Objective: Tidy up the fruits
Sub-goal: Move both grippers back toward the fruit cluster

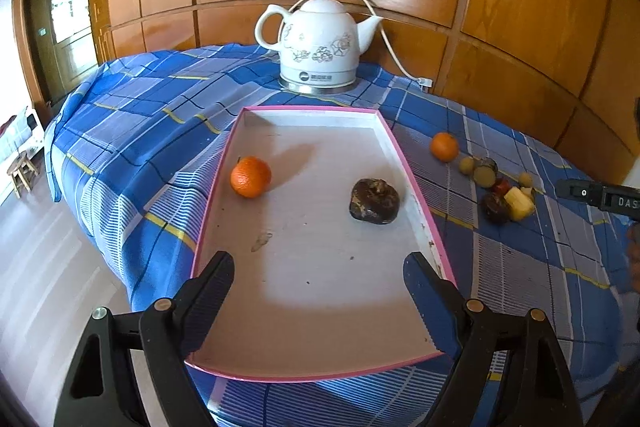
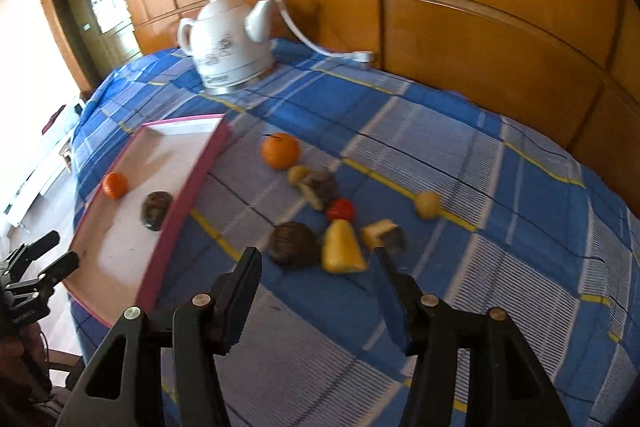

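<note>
Nearest in the right wrist view, the right tool [image 2: 316,259] is held spread and empty, just short of the loose fruit. The dark brown round fruit [image 2: 292,245] and the yellow wedge [image 2: 342,247] lie directly ahead of its fingers, touching or nearly so. The step in hand is judged to be a pick from this cluster; one piece is best singled out and the fingers centred on it, so that neighbours are not nudged. The wedge is smooth and tapered and may slip; the brown fruit looks rough and rounded.

The left tool [image 1: 318,271] is likewise spread and empty, held over the near end of the pink-rimmed tray [image 1: 416,187]. On its pale, flat floor lie a glossy orange [image 1: 251,176] at the left and a dark, knobbly fruit [image 1: 375,201] at the right, well apart.

Farther out, a second orange [image 2: 280,151] rests on the blue checked cloth [image 2: 460,267] covering the surface. A white ceramic kettle [image 1: 316,43] stands at the far edge.
</note>
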`<state>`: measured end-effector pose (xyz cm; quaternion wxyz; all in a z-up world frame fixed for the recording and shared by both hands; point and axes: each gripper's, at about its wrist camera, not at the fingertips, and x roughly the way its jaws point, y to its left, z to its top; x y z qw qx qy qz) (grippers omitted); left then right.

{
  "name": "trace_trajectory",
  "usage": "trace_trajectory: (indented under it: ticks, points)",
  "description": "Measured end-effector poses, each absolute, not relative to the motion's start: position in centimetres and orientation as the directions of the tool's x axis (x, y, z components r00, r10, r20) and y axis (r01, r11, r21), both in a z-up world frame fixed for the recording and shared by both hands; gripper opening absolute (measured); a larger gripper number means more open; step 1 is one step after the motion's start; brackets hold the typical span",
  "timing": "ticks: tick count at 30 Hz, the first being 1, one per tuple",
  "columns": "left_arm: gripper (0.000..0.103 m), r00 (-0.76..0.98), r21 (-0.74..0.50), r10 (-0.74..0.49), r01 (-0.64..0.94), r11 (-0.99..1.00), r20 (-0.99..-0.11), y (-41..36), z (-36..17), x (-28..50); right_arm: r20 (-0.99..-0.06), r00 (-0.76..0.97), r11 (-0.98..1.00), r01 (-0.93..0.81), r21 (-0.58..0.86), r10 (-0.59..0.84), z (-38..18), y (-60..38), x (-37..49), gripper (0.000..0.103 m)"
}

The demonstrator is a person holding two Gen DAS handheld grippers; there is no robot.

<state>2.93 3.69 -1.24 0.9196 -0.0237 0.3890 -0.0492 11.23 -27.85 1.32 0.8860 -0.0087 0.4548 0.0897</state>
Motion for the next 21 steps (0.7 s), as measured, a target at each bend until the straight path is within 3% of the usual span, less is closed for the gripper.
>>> trace_trajectory:
  ticks: [11,21]
  points:
    - [0.085,0.678,-0.049,-0.135,0.145,0.988,-0.723,1.1,-1.1,3.0,-0.799,0.594,0.992,0.014,0.123,0.091,0.7,-34.5,11.3,0.057]
    - [0.074,0.629,-0.084,-0.266,0.303,0.949,-0.731,-4.2,0.3,4.7,-0.811,0.584,0.96,0.21,0.188,0.031,0.8,-38.9,11.5,0.057]
